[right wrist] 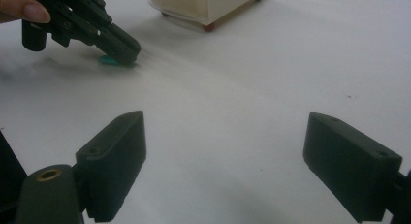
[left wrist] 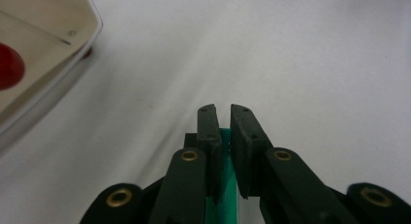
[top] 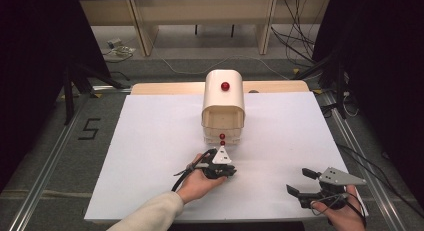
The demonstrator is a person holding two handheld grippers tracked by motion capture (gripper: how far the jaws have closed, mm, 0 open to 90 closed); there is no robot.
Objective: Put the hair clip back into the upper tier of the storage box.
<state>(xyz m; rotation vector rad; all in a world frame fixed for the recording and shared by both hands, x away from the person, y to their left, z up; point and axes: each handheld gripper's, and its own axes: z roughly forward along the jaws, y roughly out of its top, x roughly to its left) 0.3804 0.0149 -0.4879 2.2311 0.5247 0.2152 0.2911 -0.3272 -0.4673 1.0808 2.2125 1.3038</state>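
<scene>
Covering the table point(top: 150, 141), white sheet; cables point(top: 295, 41) behind.

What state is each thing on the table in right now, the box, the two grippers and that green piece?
Cream box: standing on the white table, front open, red knob on top.
Left gripper: shut on the green piece.
Green piece: thin, clamped between the jaws, low over the table.
Right gripper: open, holding nothing.

Thin green piece point(left wrist: 224, 185) — flat on the white table point(top: 150, 141), pinched in left claw point(left wrist: 224, 112), near cream box point(top: 223, 108).
</scene>
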